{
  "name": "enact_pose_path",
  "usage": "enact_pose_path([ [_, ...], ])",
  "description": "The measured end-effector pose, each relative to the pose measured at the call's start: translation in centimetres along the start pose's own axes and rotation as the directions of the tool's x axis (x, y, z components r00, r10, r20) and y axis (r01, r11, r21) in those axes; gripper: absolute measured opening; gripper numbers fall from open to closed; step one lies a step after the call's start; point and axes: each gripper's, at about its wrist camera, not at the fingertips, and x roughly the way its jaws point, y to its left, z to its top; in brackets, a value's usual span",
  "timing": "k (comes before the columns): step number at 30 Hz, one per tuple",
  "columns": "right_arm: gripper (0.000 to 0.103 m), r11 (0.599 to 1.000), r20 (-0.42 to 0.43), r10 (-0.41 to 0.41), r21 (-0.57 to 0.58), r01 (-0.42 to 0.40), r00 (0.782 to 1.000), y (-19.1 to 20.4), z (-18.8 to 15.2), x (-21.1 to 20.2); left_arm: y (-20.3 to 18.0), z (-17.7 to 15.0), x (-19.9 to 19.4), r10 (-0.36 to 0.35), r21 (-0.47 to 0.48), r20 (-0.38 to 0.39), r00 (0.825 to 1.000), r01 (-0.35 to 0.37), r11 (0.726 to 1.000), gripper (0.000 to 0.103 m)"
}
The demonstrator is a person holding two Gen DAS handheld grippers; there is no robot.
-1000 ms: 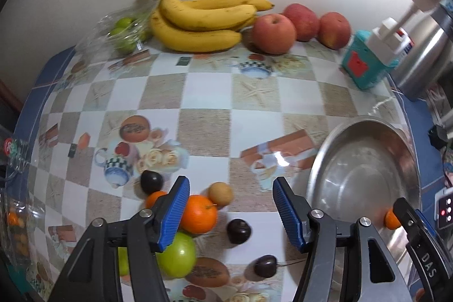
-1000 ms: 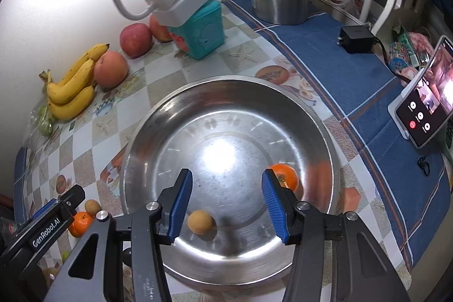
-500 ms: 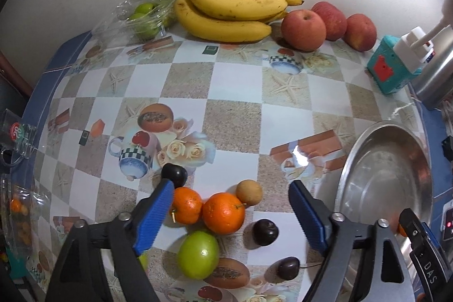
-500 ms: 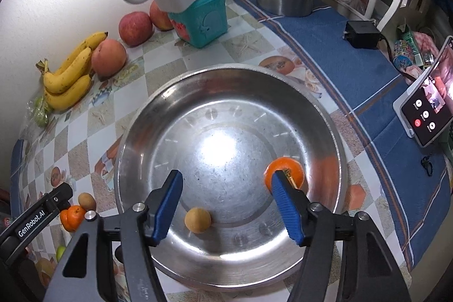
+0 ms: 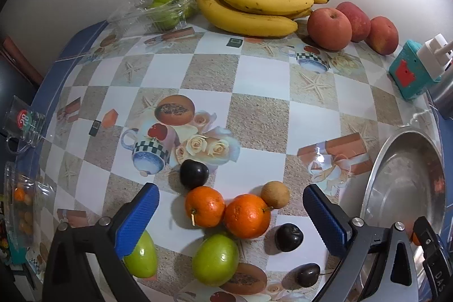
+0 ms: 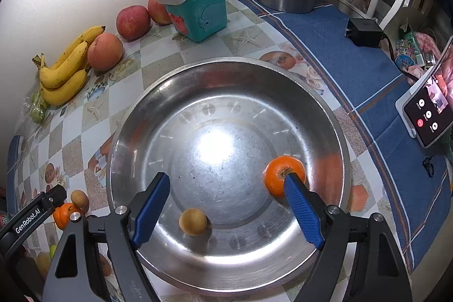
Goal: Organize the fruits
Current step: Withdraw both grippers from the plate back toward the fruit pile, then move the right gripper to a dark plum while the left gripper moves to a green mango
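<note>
A: What is the left gripper (image 5: 230, 212) doing?
B: It hangs over the cluster of small fruit at the lower middle of the left wrist view; its jaws have just been opening and stand wide, gripping nothing. Two oranges (image 5: 225, 210) lie touching between the blue pads, a brown round fruit (image 5: 275, 194) just beside the right one

A: And around them?
B: A dark plum (image 5: 194, 173) above the oranges, two green fruits (image 5: 215, 259) below, more dark fruit at lower right, all on the patterned desk (image 5: 254, 115). Bananas (image 5: 254, 7) and apples (image 5: 329, 24) sit at the top by the wall

A: The right gripper (image 6: 228, 207)?
B: Over the steel bowl (image 6: 158, 92) filling the middle of the right wrist view. Its jaws have also just been opening, fairly wide, empty. In the bowl an orange (image 6: 279, 170) shows just behind the right pad; whether they touch I cannot tell. A small brown fruit (image 6: 193, 221) lies between the pads, clear of both
</note>
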Motion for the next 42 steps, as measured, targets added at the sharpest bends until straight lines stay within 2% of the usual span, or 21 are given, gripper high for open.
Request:
enact_pose_path([
  [2, 0.09, 1.0, 0.003, -0.006, -0.005, 0.006, 1.0, 0.1, 0.0, -0.1, 0.0, -0.1, -0.1, 0.006, 0.006, 0.007, 1.0, -0.006, 1.0, 0.103],
  [3, 0.1, 1.0, 0.004, -0.006, -0.006, 0.006, 1.0, 0.1, 0.0, -0.1, 0.0, -0.1, -0.1, 0.006, 0.009, 0.011, 1.0, -0.006, 1.0, 0.103],
  [4, 0.101, 1.0, 0.005, -0.002, -0.005, 0.003, 1.0, 0.1, 0.0, -0.2, 0.0, -0.1, -0.2, 0.007, 0.012, 0.014, 1.0, -0.007, 1.0, 0.103],
  [25, 0.101, 0.999, 0.041, 0.033, -0.027, -0.032, 0.999, 1.1, -0.2, -2.1, 0.9, -0.7, -2.4, 0.033, 0.064, 0.082, 0.996, -0.038, 0.997, 0.103],
  [33, 0.101, 0.995, 0.047, 0.086, -0.052, -0.084, 0.995, 2.3, -0.9, -3.1, 2.7, -1.4, -3.2, 0.032, 0.049, 0.083, 0.996, -0.036, 0.998, 0.103],
  [42, 0.101, 0.983, 0.021, 0.154, -0.108, -0.151, 0.988, 4.7, -2.3, -3.5, 6.0, -2.6, -4.1, 0.025, -0.017, 0.082, 0.996, -0.023, 1.0, 0.103],
])
